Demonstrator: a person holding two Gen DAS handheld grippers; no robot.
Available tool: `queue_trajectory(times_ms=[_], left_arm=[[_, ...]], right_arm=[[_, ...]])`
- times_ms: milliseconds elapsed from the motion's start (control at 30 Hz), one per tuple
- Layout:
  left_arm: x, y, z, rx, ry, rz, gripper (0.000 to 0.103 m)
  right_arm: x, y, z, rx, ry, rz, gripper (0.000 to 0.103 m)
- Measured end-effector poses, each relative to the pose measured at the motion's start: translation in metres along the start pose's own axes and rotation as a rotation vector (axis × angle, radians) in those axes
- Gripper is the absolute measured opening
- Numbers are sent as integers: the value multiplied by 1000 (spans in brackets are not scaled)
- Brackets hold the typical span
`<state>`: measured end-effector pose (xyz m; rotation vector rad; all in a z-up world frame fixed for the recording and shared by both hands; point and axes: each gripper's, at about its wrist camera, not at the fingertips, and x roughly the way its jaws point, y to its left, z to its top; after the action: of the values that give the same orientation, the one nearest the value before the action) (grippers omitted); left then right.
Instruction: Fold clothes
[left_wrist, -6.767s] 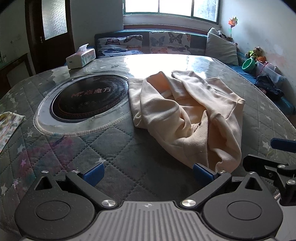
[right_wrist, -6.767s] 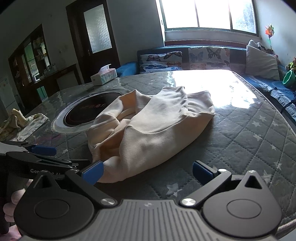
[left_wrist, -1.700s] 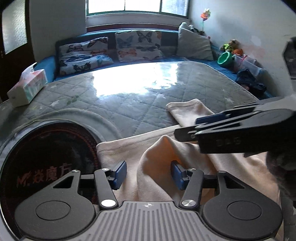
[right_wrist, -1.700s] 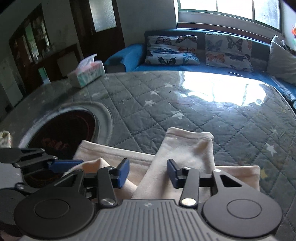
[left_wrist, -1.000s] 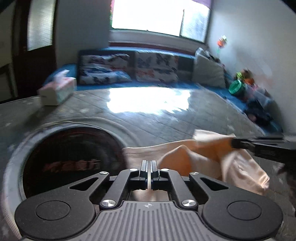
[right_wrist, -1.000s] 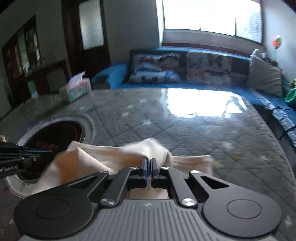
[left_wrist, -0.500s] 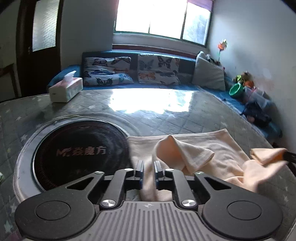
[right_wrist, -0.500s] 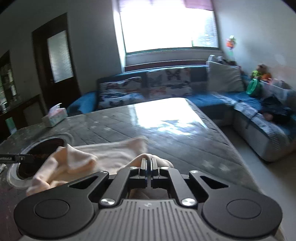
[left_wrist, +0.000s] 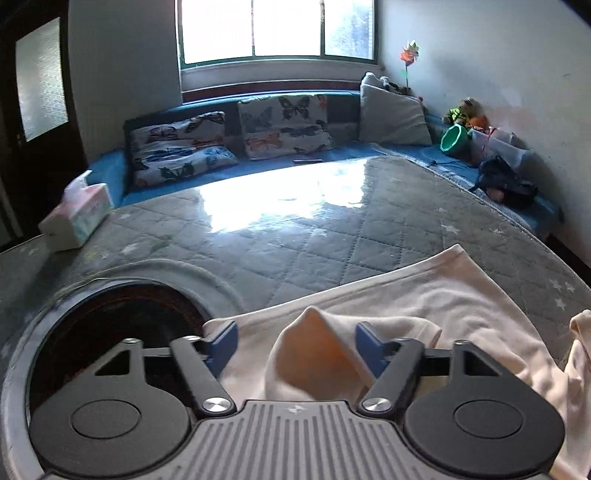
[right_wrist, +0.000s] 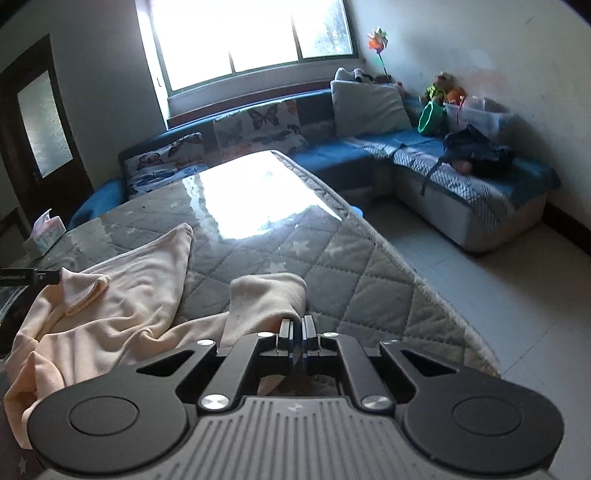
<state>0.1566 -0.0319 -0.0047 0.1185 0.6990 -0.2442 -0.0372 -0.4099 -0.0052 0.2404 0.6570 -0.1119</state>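
Cream garment (left_wrist: 424, 317) spread on quilted table (left_wrist: 332, 229) beside dark round inset (left_wrist: 110, 325), tissue box (left_wrist: 75, 218) beyond; left gripper (left_wrist: 295, 343) fingers apart around a raised fold, right gripper (right_wrist: 296, 330) fingers clamped on an edge.

Right gripper (right_wrist: 296, 341) pinching garment (right_wrist: 122, 295) (cream)

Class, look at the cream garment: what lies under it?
The quilted table cover shows around the cream garment; the black round inset passes under its near-left corner. Anything beneath the cloth is hidden.

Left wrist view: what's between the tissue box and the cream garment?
Bare quilted table cover between tissue box and cream garment, plus the dark round inset nearer the camera.
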Motion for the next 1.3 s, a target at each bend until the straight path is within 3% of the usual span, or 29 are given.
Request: queue_trajectory(times_ms=[100, 233, 267, 300, 333, 367, 400, 500, 733, 967, 1100, 1300], left_arm=[[12, -3, 1, 21, 16, -19, 78], [22, -1, -1, 6, 28, -46, 73], [25, 0, -1, 2, 31, -52, 64], [27, 1, -2, -2, 34, -59, 36], [30, 1, -2, -5, 37, -66, 19], [31, 2, -3, -11, 37, -72, 17], [29, 3, -5, -23, 27, -78, 7], [16, 3, -7, -52, -16, -74, 6], [-49, 26, -17, -247, -167, -17, 5], [-126, 62, -52, -426, -286, 156, 5], [-155, 74, -77, -469, -295, 253, 5], [-174, 80, -115, -486, -253, 411, 5]], right_arm=[[3, 0, 2, 10, -4, 6, 7], [7, 0, 5, 28, -14, 17, 20], [6, 0, 5, 28, -17, 19, 20], [6, 1, 6, 29, -20, 21, 20], [5, 1, 6, 30, -23, 23, 23], [5, 1, 6, 32, -26, 25, 26], [4, 2, 6, 33, -30, 27, 27], [-1, 4, 7, 29, -47, 36, 32], [-10, 15, 8, 7, -87, 77, 58], [-2, 36, 1, -18, -54, 186, 66], [4, 57, -7, -51, -14, 277, 66], [2, 101, -23, -211, 47, 421, 67]])
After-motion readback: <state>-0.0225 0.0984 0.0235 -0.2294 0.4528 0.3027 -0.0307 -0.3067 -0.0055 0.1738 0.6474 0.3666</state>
